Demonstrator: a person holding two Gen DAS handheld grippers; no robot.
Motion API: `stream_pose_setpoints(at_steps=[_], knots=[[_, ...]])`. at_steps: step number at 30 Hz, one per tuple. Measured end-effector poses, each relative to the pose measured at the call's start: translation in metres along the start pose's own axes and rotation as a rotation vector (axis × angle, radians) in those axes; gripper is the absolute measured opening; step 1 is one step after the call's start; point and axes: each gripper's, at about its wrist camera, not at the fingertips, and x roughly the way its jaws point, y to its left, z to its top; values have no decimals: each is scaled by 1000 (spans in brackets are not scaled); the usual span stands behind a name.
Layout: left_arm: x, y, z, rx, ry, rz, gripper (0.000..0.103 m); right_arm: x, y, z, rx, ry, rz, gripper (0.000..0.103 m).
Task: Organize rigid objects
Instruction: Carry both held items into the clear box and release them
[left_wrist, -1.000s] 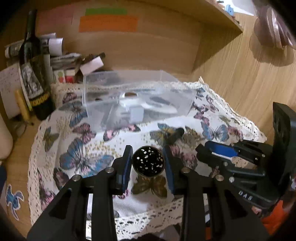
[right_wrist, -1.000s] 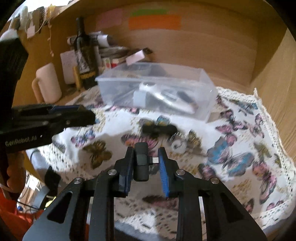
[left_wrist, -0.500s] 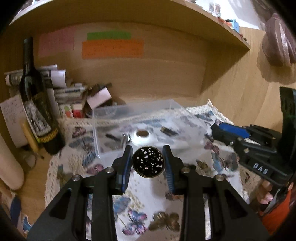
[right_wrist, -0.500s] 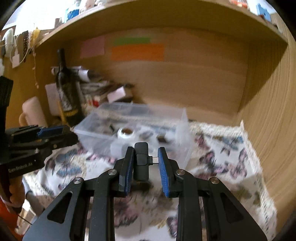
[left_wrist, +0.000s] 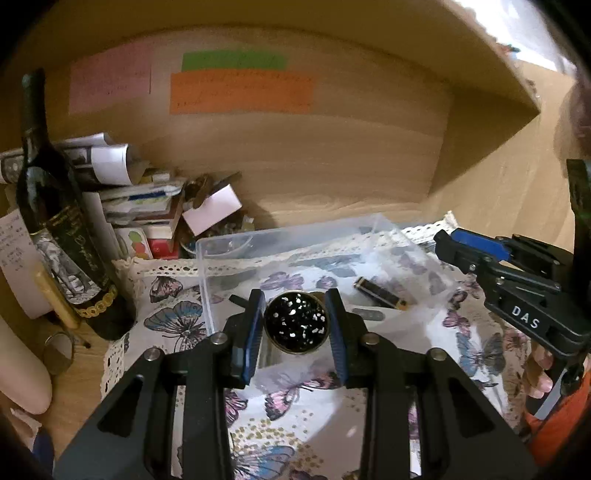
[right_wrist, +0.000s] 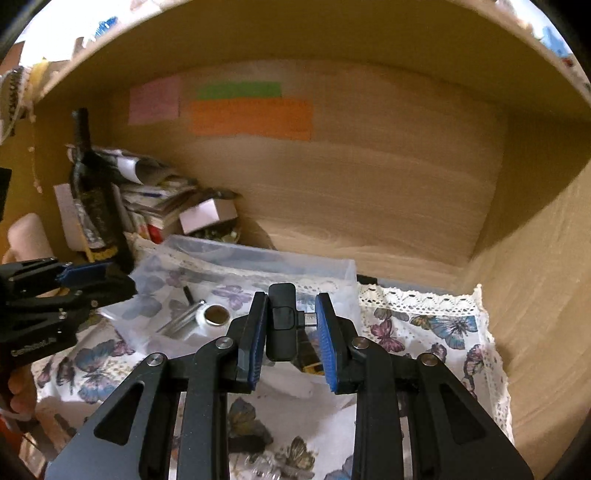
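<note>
Both grippers have travelled forward since 0.5 s ago: each now hangs over the clear plastic bin instead of short of its near wall.

Left gripper: fingers narrow, clamped on a round black disc with white flecks, one pad on each side, held above the bin's near-left part.

Right gripper: fingers closed on a small black adapter; its body lies against the left pad and its metal plug touches the right pad. It hangs above the bin's right portion.

Bin contents: white tape roll, metal rod, black-and-gold stick.

Bin sits on a butterfly-print cloth covering the desk. Dark wine bottle stands left of the bin, stacked papers behind it.
</note>
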Motion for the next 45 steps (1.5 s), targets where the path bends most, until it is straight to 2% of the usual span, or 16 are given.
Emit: stream_pose_setpoints(at_steps=[5,10,20,25,28,33,38,41,45], knots=[[26,9,-3,-12,65,17,33,40,-9,-6,62,110,55,24],[44,13,-7,-14,107,28,33,66,-11,-15,78,183,57,24],[55,9,-10,0,138,17,33,71,-8,-15,49,192,36,25],[53,11,-9,-13,144,6,33,61,-7,-13,49,176,35,41],[47,8,-8,-17,146,-3,42,47,-6,-10,36,142,31,47],[27,-5,-6,13,110,-13,56,16,-5,-9,13,74,13,64],[11,-21,-7,37,92,-35,70,-10,-16,-15,23,48,-1,80],[5,-33,-13,57,105,-62,77,-21,-22,-23,23,44,-25,81],[3,-50,-27,98,143,-85,79,-29,-30,-38,17,68,-46,82]])
